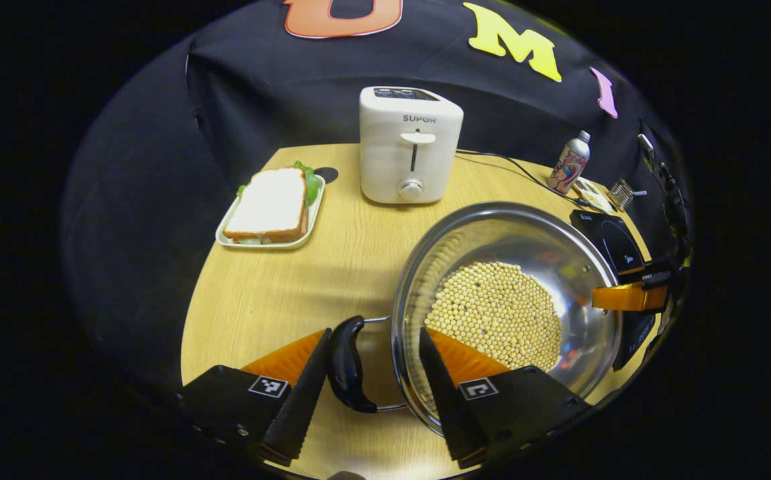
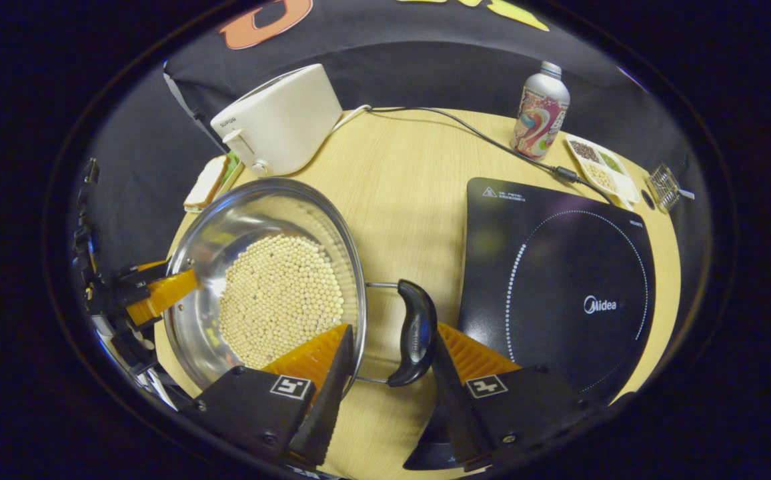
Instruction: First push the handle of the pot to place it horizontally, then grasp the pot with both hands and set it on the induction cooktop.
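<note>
The pot (image 1: 505, 300), a wide steel pan with a layer of pale round beans (image 1: 495, 313) in its bottom, sits on the wooden surface (image 1: 332, 267) with the induction cooktop (image 2: 559, 287) just beside it; the two are apart, with a strip of bare wood between them in the right gripper view.

In the left gripper view, the left gripper (image 1: 372, 373) is open around one side of the pot. The black side handle (image 1: 347, 363) lies between its fingers, close to the left finger, while the other finger reaches over the rim above the beans. A gap shows on both sides of the handle, so it is not clamped. The same gripper appears in the right gripper view as an orange finger at the pot's far rim.

In the right gripper view, the right gripper (image 2: 389, 370) is likewise spread around the opposite handle (image 2: 415, 333). One finger lies over the rim inside the pot, and the other stands beside the handle and may be touching it, though the angle makes contact hard to judge.

Farther back stand a white toaster (image 1: 411, 143), a tray (image 1: 225, 233) with a sandwich (image 1: 271, 205), a patterned bottle (image 2: 540, 110) and a small divided dish (image 2: 600, 167). A black cord (image 2: 492, 143) runs across the surface toward the cooktop.
</note>
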{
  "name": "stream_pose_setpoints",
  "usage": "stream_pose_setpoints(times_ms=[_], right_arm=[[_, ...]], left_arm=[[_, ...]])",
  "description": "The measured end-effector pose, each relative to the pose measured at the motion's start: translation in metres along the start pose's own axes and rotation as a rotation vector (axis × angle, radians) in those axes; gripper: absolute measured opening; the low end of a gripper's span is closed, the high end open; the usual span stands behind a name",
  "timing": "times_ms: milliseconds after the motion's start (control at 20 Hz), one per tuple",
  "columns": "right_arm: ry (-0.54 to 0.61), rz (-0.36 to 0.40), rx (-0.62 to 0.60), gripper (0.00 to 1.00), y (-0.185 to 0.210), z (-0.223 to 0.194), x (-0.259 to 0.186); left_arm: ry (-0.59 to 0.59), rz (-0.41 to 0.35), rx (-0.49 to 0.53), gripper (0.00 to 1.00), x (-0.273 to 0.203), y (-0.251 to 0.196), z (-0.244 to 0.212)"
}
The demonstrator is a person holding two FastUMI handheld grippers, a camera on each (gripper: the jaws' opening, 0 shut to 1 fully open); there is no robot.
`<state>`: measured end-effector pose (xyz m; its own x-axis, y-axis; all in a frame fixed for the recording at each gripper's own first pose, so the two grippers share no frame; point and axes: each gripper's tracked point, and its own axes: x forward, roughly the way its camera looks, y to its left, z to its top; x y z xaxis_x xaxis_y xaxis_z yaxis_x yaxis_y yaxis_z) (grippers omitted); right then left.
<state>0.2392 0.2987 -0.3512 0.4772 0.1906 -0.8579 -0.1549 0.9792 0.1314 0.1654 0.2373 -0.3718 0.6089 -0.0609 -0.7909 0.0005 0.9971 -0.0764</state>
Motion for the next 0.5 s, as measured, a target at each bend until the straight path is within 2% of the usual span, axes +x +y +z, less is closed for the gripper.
stream_pose_setpoints(times_ms=[100,150,200,250,350,450,500], right_arm=[[0.005,0.001,0.000,0.70,0.0001,0.0005,0.0014],[0.008,0.006,0.008,0.67,-0.0003,0.0002,0.0016],[0.009,0.011,0.018,0.66,0.0003,0.0013,0.0013],[0.010,0.016,0.022,0.63,0.0003,0.0016,0.0011],[0.020,0.023,0.013,0.57,0.0000,0.0006,0.0006],[0.022,0.031,0.006,0.57,-0.0005,0.0012,0.0006],[0.021,0.032,0.002,0.63,-0.0005,0.0025,0.0012]], left_arm=[[0.014,0.004,-0.011,0.75,0.0030,0.0026,-0.0017],[0.024,0.005,-0.016,0.72,0.0050,0.0037,-0.0042],[0.043,0.008,-0.022,0.81,0.0076,0.0030,-0.0071],[0.052,0.010,-0.023,0.71,0.0078,0.0024,-0.0096],[0.039,0.008,-0.033,0.69,0.0082,0.0028,-0.0071],[0.035,0.003,-0.034,0.69,0.0076,0.0021,-0.0073],[0.033,0.001,-0.030,0.69,0.0079,0.0029,-0.0071]])
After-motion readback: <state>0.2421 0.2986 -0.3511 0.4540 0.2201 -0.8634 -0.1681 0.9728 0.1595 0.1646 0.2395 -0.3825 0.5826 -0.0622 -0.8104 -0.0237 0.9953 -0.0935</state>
